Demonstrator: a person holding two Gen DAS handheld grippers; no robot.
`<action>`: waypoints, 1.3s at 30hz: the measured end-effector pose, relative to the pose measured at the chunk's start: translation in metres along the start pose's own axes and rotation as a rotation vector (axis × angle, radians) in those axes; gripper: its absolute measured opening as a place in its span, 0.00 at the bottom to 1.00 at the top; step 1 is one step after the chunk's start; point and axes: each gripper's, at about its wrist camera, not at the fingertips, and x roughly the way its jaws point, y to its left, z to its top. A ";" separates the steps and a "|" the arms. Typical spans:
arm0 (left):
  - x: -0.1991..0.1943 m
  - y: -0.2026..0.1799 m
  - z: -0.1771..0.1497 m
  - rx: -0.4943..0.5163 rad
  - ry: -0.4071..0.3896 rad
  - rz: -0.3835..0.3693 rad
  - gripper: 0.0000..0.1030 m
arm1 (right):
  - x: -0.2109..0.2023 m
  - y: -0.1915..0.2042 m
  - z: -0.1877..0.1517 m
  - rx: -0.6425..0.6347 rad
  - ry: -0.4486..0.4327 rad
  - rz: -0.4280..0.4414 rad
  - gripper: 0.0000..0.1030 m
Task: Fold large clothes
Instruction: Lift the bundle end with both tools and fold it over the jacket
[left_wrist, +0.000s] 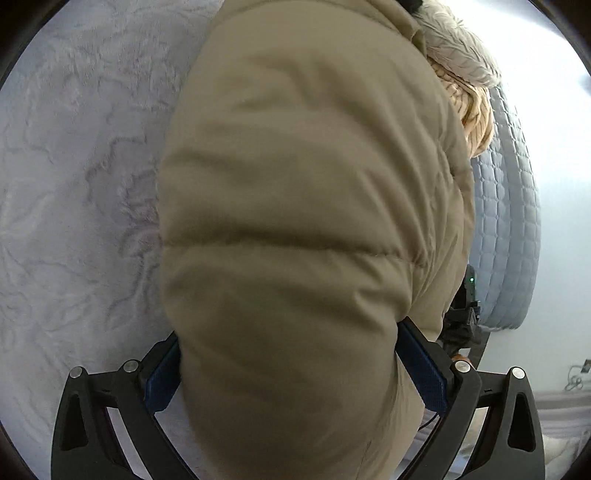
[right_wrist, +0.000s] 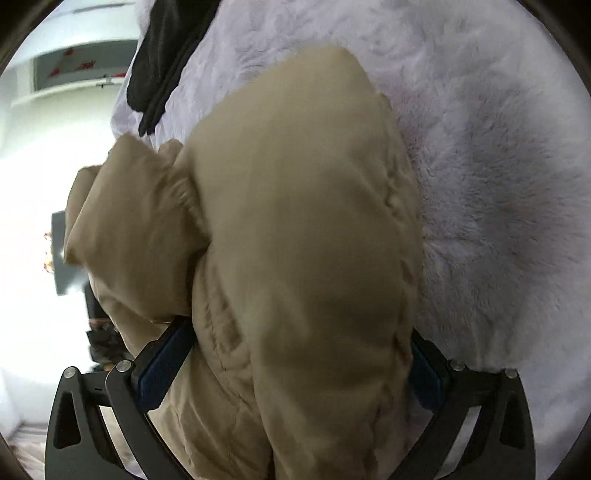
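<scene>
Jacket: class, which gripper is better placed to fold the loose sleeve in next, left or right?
Probably right. The sleeve lies just beside the right gripper, off the jacket body. The left gripper faces only the jacket's body and hood.

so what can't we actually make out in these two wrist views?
- Left wrist: the beige puffer jacket fills the left claw and hides the pad faces, so pressing or merely surrounding is unclear.
- Right wrist: same for the right claw, whose right pad is mostly covered.
- Both views: the jacket's overall layout and fold state, cut off by the frame.
- Right wrist: the dark garment is cut by the top edge; type unclear.
- Right wrist: room at left is overexposed.
</scene>
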 end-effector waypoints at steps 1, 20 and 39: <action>0.001 -0.006 -0.001 0.010 -0.013 0.016 0.98 | 0.001 -0.001 0.000 0.009 0.002 0.007 1.00; -0.148 -0.012 -0.001 0.164 -0.200 -0.090 0.75 | 0.044 0.130 -0.020 -0.111 -0.043 0.156 0.54; -0.349 0.236 0.059 -0.026 -0.390 0.149 0.79 | 0.285 0.317 0.000 -0.252 0.023 -0.015 0.60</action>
